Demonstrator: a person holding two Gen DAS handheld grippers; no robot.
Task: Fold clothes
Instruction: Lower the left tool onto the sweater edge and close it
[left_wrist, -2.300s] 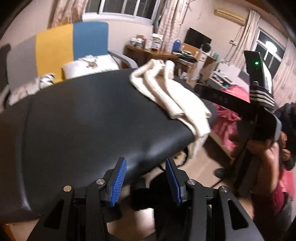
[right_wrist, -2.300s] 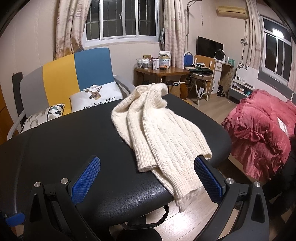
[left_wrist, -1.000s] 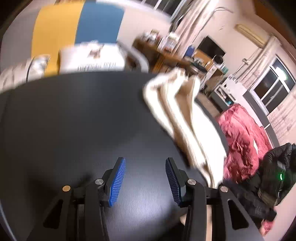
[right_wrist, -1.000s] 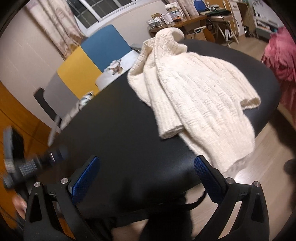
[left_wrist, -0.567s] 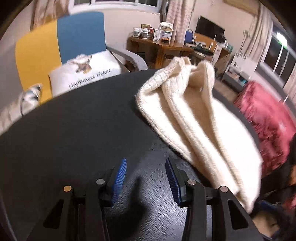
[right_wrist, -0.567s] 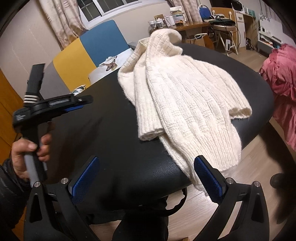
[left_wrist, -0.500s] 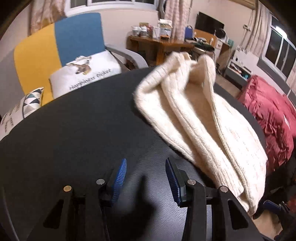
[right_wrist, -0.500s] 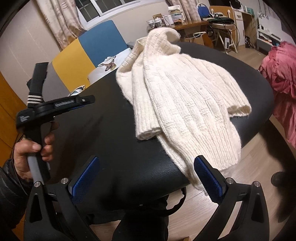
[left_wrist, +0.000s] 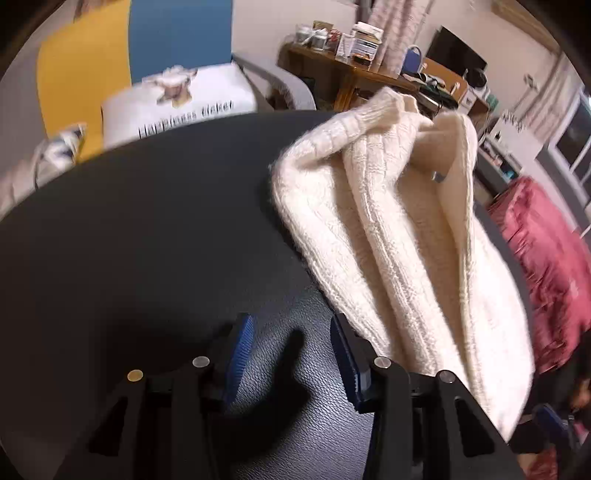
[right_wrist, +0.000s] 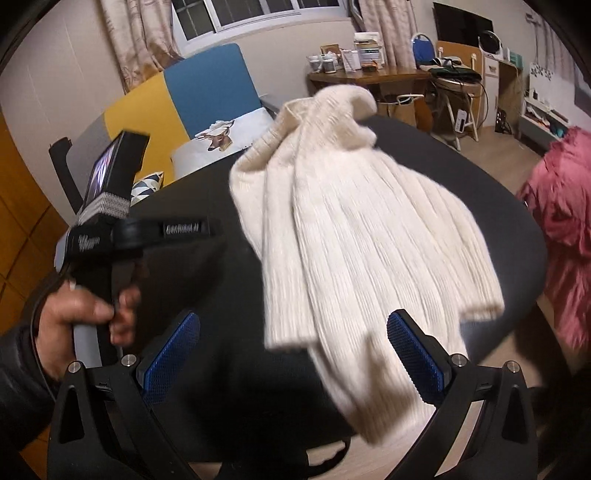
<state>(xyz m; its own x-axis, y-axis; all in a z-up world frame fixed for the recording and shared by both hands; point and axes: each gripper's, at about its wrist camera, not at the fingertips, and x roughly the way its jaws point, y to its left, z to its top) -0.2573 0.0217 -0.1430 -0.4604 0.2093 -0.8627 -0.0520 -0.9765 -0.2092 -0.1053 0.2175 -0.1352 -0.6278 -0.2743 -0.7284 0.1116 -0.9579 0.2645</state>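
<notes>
- Left wrist view: the left gripper (left_wrist: 290, 341) hangs low over the black table (left_wrist: 147, 240), its blue pads spread apart with nothing between them, only bare leathery tabletop and their own shadow.
- The cream knitted sweater (left_wrist: 399, 236) lies crumpled on the right part of the table, its ribbed collar bunched up at the far end, its lower edge draped over the near right rim. The right-hand finger (left_wrist: 347, 354) sits just beside the sweater's near edge; whether it touches the knit I cannot tell.
- Behind the table stand a yellow-and-blue sofa (left_wrist: 147, 55) with a white printed cushion (left_wrist: 184, 99), and a wooden desk (left_wrist: 351, 74) crowded with small things. A red quilt (left_wrist: 546, 258) shows at right.
- Right wrist view: the right gripper (right_wrist: 291, 350) is released wide, empty, its blue pads on either side of the sweater's (right_wrist: 362, 229) hanging hem, above it and clear of it.
- The sweater covers the table's (right_wrist: 221, 369) middle and right, one sleeve cuff lying flat at the left, the hem spilling over the front edge.
- At left a person's hand (right_wrist: 81, 317) in a dark sleeve grips the handle of the left gripper.
</notes>
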